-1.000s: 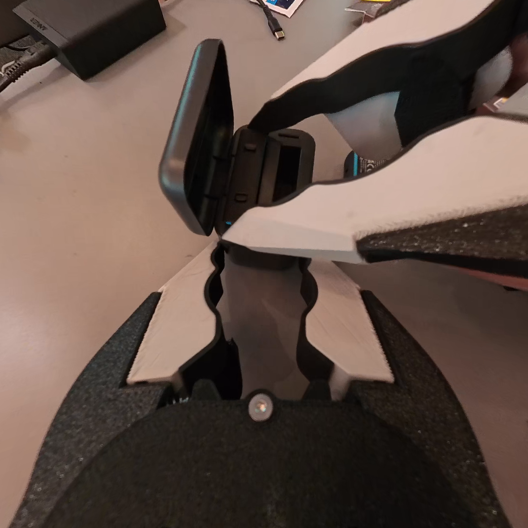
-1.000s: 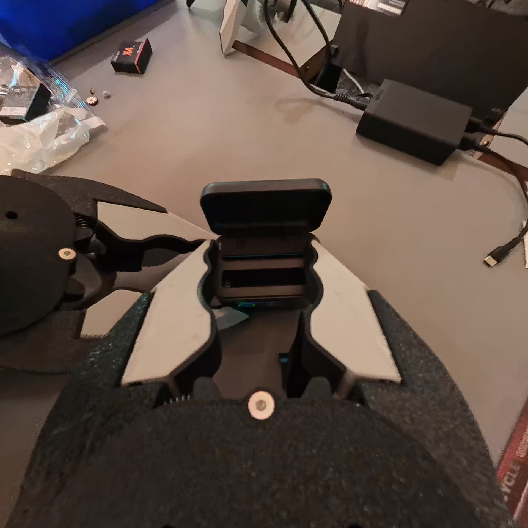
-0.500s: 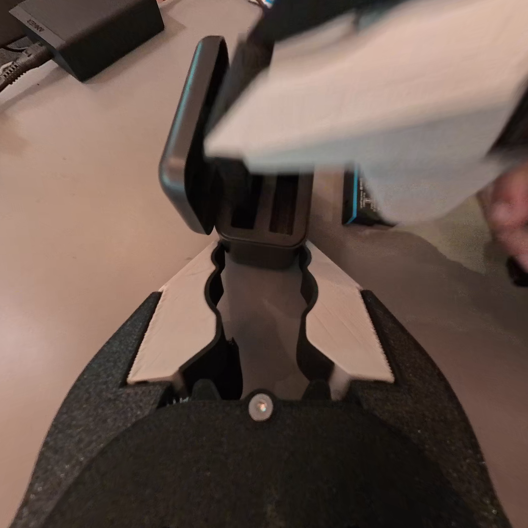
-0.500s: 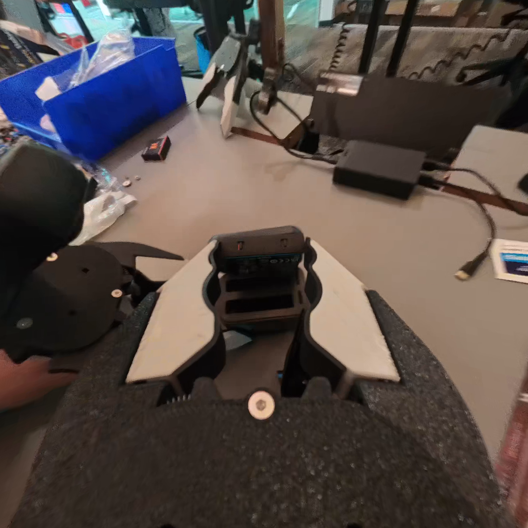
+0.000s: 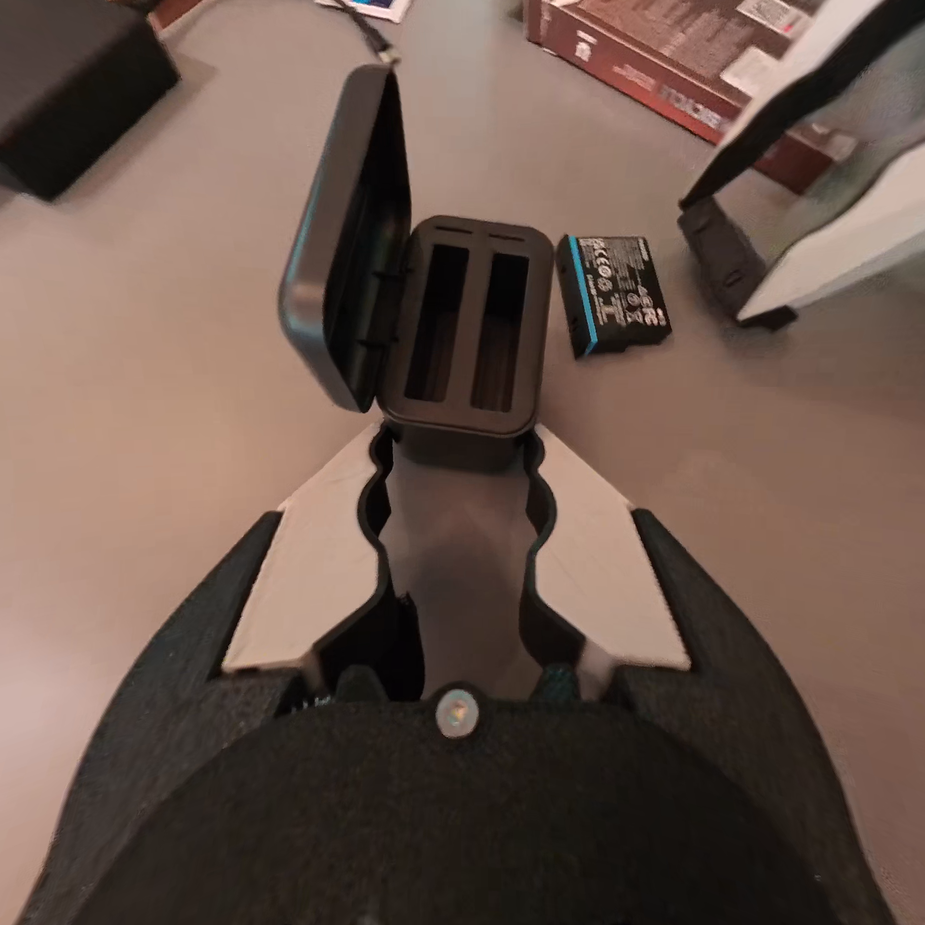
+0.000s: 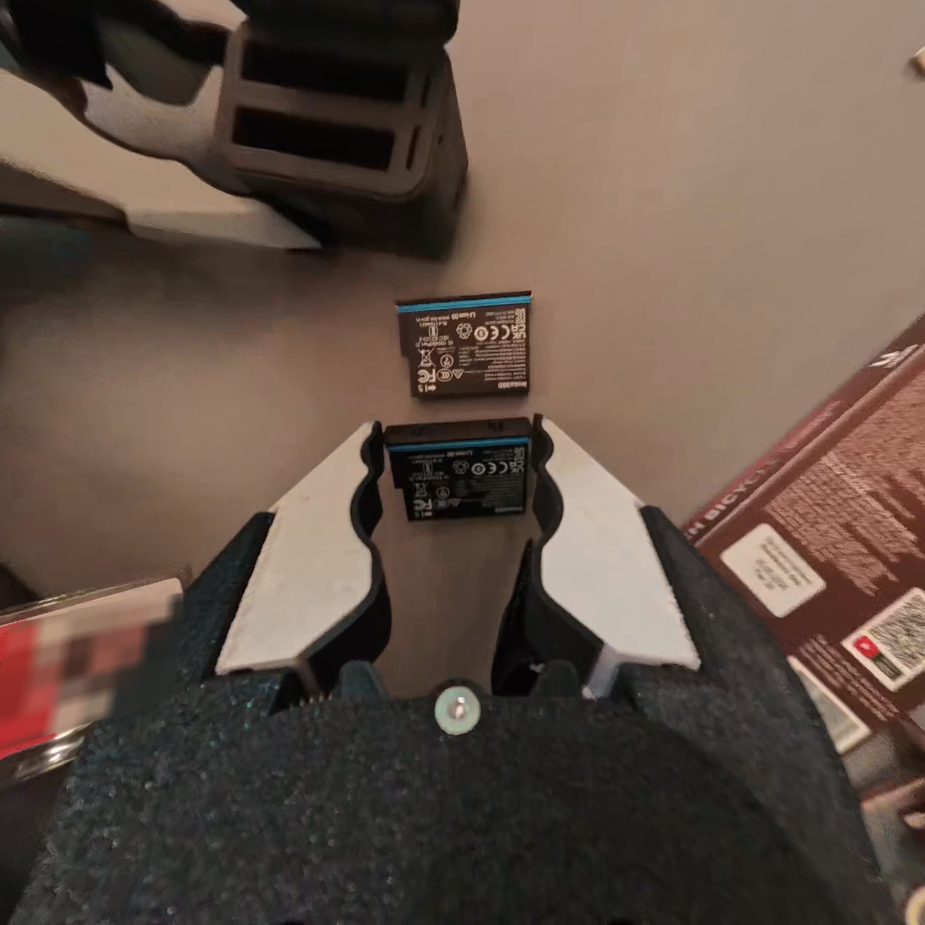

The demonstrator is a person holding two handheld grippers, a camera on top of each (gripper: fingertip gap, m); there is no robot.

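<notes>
Your left gripper (image 5: 456,440) is pinching the near end of a black case (image 5: 468,340) between its fingertips, steadying it on the grey table (image 5: 150,400). The case's lid (image 5: 345,235) is standing open to the left, and both of its slots are showing dark and hollow. Your right gripper (image 6: 456,425) is clamping a black battery (image 6: 458,475) with a blue stripe across its sides, carrying it above the table with the printed face up. A second battery (image 6: 465,345) of the same kind is lying flat on the table just beyond your held one and just to the right of the case. A brown cardboard box (image 6: 811,540) is sitting to your right, and a black block (image 5: 75,95) is resting at the far left, well apart from the case
</notes>
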